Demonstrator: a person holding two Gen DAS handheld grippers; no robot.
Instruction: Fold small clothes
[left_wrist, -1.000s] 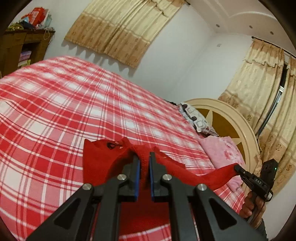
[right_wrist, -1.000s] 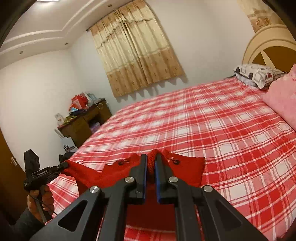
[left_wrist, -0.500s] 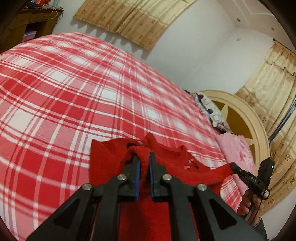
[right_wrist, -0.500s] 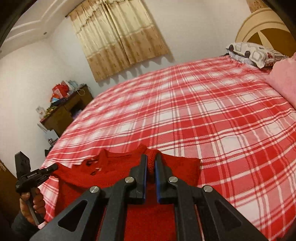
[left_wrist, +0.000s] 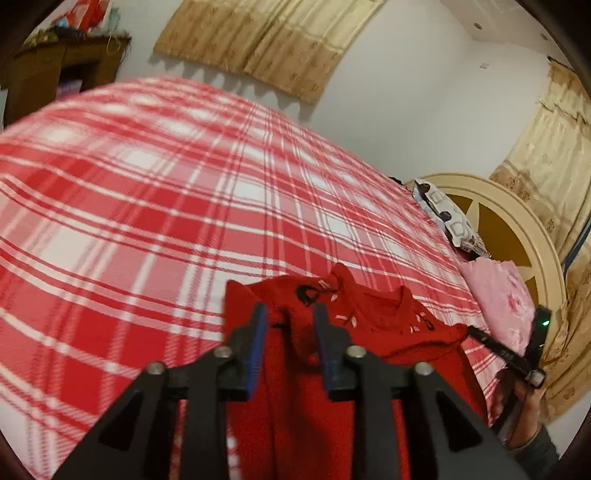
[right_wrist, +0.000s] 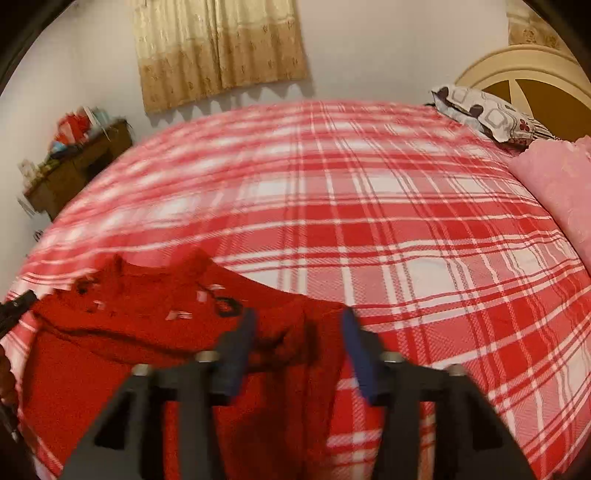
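A small red knitted sweater (left_wrist: 373, 325) with black and white stitching by the collar lies spread on the red-and-white checked bedspread (left_wrist: 155, 206). My left gripper (left_wrist: 290, 317) is over one shoulder; its jaws are opening, with a ridge of red cloth loose between the blue pads. In the right wrist view the sweater (right_wrist: 122, 332) lies at the lower left. My right gripper (right_wrist: 299, 328) is over the other shoulder, jaws opening wider, cloth between them but not pressed. The right gripper (left_wrist: 491, 343) also shows at the right of the left view, in a hand.
A pink pillow (right_wrist: 557, 177) and a patterned pillow (right_wrist: 484, 110) lie by the round headboard (left_wrist: 517, 221). A wooden desk (right_wrist: 74, 166) with clutter stands by the far wall under beige curtains (right_wrist: 218, 48). The bedspread stretches wide beyond the sweater.
Both grippers came down toward the bed holding the sweater's shoulders, then opened. The sweater, lifted and stretched before, now lies on the bedspread.
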